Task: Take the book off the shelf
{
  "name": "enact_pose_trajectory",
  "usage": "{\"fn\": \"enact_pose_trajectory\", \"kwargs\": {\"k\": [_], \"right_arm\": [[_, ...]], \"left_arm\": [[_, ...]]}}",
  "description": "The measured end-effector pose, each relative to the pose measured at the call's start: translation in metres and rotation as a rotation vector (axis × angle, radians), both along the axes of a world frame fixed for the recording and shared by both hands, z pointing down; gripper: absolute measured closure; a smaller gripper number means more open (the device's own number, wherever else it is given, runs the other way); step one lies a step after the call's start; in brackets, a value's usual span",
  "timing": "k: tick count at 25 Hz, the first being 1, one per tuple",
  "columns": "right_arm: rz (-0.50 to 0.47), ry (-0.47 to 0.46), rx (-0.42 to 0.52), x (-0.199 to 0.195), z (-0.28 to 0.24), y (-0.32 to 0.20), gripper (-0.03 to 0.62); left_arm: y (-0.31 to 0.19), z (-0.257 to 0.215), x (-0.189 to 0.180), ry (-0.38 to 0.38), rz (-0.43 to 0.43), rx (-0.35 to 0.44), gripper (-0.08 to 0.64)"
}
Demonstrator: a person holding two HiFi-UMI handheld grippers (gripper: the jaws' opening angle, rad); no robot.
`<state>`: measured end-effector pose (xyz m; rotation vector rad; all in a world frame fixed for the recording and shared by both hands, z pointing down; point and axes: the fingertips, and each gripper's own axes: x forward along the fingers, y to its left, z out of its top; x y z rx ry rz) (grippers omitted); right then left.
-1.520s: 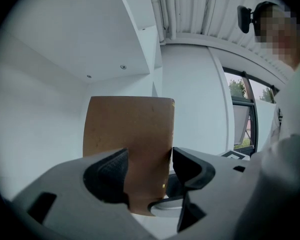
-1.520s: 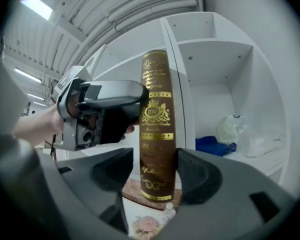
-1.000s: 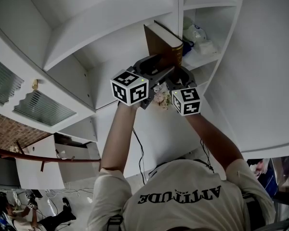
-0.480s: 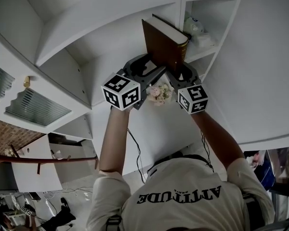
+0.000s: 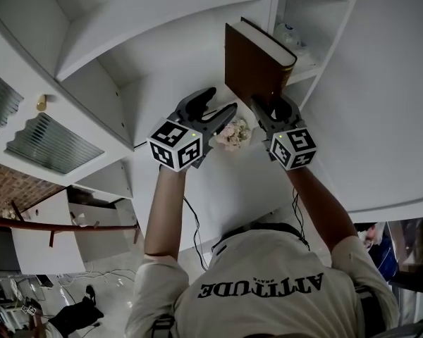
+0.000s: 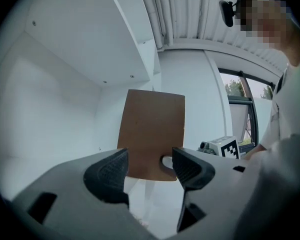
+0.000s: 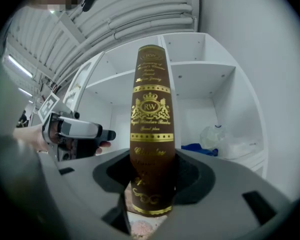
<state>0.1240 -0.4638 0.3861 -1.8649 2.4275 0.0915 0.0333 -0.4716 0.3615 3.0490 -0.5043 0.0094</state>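
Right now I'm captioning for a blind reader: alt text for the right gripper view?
A brown book, gold lettering on its spine, stands gripped in the right hand-held gripper, whose jaws have just been closing on it. White shelves behind; the left hand-held gripper at left.

gold "RW" on spine of book [image 7: 151,134], "ATTITUDE" on shirt [image 5: 268,312]

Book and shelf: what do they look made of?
Book: hardcover, brown leather-look binding, possibly faux; matte boards, gold-stamped lettering and bands on the spine. Shelf: smooth flat white panels, likely painted or laminated board; can't tell which.
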Motion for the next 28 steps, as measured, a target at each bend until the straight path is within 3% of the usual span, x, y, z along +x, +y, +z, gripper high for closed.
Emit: {"fn": "enact_pose_trajectory", "kwargs": {"k": [8, 13, 24, 28], "right_arm": [[-0.077, 0.009, 0.019, 0.007, -0.007, 0.019, 0.371], [-0.130, 0.000, 0.027, 0.024, -0.014, 0.040, 0.371], [-0.234, -0.011, 0.028, 0.048, -0.004, 0.092, 0.370], [-0.267, -0.024, 0.024, 0.054, 0.001, 0.111, 0.370]], "left_arm": [[0.017, 0.003, -0.006, -0.013, -0.099, -0.002, 0.272], [0.038, 0.002, -0.003, -0.005, -0.186, -0.001, 0.327], [0.098, 0.011, -0.001, -0.061, -0.373, 0.027, 0.451], [0.121, 0.019, -0.005, -0.070, -0.432, 0.016, 0.463]]}}
